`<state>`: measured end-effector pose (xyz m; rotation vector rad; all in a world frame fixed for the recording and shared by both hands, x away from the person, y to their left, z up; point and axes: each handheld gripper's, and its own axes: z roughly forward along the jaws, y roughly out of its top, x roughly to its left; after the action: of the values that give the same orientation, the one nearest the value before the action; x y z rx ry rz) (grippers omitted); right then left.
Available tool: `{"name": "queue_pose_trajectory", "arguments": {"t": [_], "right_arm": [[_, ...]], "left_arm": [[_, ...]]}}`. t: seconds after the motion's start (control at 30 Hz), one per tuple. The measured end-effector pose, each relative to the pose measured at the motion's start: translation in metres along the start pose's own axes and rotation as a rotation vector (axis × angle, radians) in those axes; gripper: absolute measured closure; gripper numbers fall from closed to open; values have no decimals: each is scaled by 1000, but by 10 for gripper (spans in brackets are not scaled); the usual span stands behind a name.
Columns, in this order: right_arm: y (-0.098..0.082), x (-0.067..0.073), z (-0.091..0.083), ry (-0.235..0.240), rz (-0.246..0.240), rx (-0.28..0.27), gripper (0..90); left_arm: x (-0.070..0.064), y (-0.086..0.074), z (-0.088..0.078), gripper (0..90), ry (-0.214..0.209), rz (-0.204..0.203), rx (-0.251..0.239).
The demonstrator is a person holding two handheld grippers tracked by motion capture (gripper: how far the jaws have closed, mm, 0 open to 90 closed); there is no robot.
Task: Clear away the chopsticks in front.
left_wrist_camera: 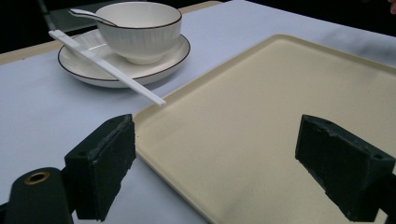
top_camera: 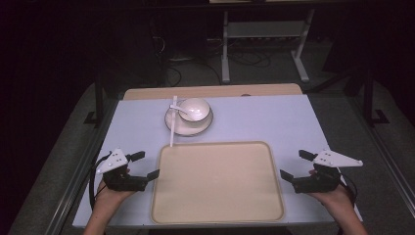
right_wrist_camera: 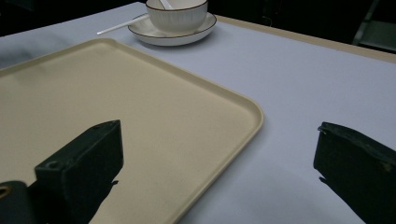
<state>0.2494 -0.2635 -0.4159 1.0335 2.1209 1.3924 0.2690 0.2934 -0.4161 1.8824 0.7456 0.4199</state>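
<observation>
Beige tray (top_camera: pixel 218 183) lies at lower centre of the high view, its side edges between the wide-open, empty jaws of the left gripper (top_camera: pixel 146 165) and right gripper (top_camera: pixel 293 164).

A white bowl (top_camera: pixel 195 108) with a spoon (top_camera: pixel 179 109) sits on a saucer (top_camera: pixel 188 127), chopsticks (top_camera: pixel 172 121) alongside.

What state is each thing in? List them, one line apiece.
Cream rectangular plastic tray: flat on the table, nothing on it.
White ribbed ceramic bowl: upright on the saucer, a spoon inside.
White dark-rimmed saucer: flat, beyond the tray.
White spoon: leaning in the bowl.
White chopsticks: lying across the saucer rim.
Left claw: open, holding nothing.
Right claw: open, holding nothing.
</observation>
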Motion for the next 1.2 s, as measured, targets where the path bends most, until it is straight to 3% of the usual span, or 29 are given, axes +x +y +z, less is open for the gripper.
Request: {"name": "queue_pose_trajectory", "arguments": {"t": [0.2, 0.87, 1.2], "right_arm": [[0, 0, -1, 13, 4, -1, 11], [1, 4, -6, 10, -22, -15, 11], [3, 5, -6, 18, -25, -19, 11]], "left_arm": [[3, 2, 4, 117, -6, -7, 17], [13, 21, 20, 117, 6, -2, 7], [21, 34, 32, 117, 34, 8, -8]]}}
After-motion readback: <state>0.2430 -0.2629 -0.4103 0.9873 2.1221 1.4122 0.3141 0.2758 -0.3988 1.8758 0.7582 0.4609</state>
